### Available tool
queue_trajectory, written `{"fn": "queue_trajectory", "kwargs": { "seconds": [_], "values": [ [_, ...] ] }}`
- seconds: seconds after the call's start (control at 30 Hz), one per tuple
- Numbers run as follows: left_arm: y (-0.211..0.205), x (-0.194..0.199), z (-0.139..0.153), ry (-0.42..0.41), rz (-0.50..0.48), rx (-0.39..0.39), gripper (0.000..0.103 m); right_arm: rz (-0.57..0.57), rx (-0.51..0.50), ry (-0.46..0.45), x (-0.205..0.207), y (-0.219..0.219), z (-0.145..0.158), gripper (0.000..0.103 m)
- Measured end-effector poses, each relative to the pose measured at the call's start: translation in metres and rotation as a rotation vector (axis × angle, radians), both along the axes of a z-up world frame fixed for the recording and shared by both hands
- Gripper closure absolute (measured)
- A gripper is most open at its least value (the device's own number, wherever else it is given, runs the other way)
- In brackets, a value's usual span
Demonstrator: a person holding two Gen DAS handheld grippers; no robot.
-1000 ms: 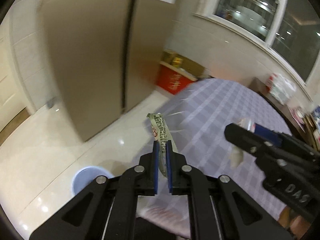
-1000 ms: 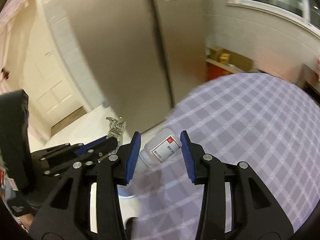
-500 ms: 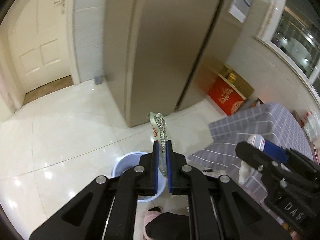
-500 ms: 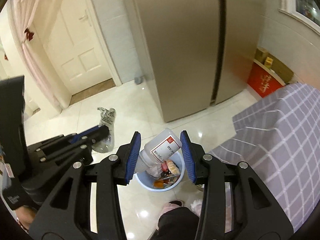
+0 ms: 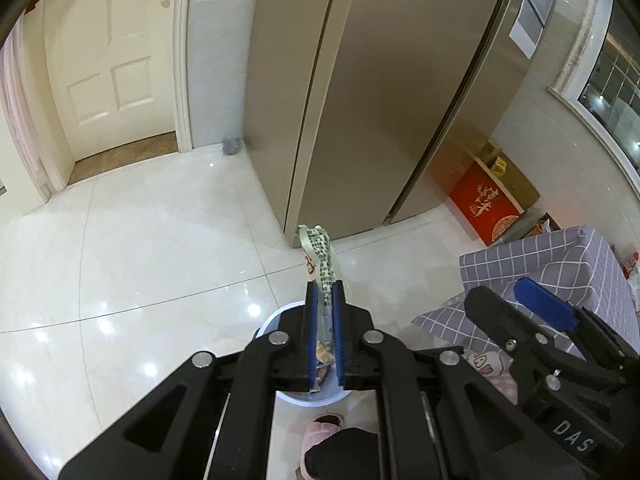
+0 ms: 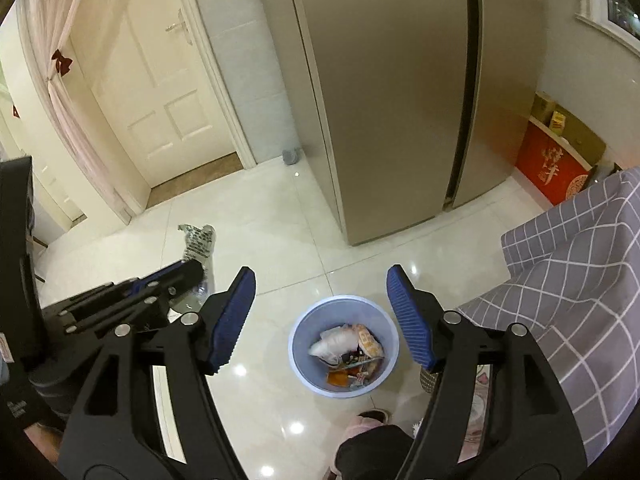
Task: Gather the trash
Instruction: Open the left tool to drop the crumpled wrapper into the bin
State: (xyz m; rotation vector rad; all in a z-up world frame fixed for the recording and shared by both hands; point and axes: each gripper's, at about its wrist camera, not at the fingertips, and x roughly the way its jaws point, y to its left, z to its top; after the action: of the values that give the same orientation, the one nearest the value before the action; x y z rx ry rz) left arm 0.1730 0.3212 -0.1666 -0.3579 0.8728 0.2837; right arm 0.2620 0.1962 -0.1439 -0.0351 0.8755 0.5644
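One tall two-door refrigerator [image 6: 400, 92] with a smooth bronze metallic skin filled the background, beside one white panelled door [image 6: 160, 92]. The floor [image 6: 272, 232] was glossy pale tile. One desk [image 6: 580, 264] at the right wore a grey cloth checked in white.

Two hand-held grippers were in view, both black with ribbed blue pads. The right hand-held gripper [image 6: 322, 316] stood wide apart with nothing between its fingers, hanging above one round light-blue plastic trash bin [image 6: 344, 346] on the floor. Inside the bin lay one white plastic bottle [image 6: 334, 346], blurred, on top of several crumpled wrappers.

The left hand-held gripper [image 5: 324, 332] was closed narrowly on one thin crinkled wrapper [image 5: 322, 256], printed with a dark check pattern, which stuck up past the fingertips; the bin's rim showed just beneath it.
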Motion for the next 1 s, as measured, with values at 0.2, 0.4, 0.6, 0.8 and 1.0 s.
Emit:
{"fn": "queue_trajectory", "kwargs": {
  "seconds": [0.2, 0.4, 0.6, 0.8, 1.0],
  "values": [
    [0.000, 0.005, -0.008, 0.015, -0.005, -0.009, 0.096, -0.025, -0.023, 0.003, -0.002, -0.002, -0.006, 0.035],
    [-0.008, 0.010, -0.013, 0.028, -0.026, -0.010, 0.096, -0.044, -0.031, 0.006, -0.004, -0.012, -0.009, 0.033],
    [-0.016, 0.017, -0.016, 0.037, -0.054, -0.004, 0.096, -0.086, -0.020, 0.004, -0.002, -0.024, -0.010, 0.033],
    [-0.020, 0.025, -0.016, 0.043, -0.069, -0.003, 0.096, -0.137, -0.006, -0.012, 0.001, -0.036, -0.005, 0.030],
    [-0.020, 0.030, -0.017, 0.045, -0.073, -0.006, 0.095, -0.168, 0.018, -0.017, 0.003, -0.048, -0.003, 0.030]
  ]
}}
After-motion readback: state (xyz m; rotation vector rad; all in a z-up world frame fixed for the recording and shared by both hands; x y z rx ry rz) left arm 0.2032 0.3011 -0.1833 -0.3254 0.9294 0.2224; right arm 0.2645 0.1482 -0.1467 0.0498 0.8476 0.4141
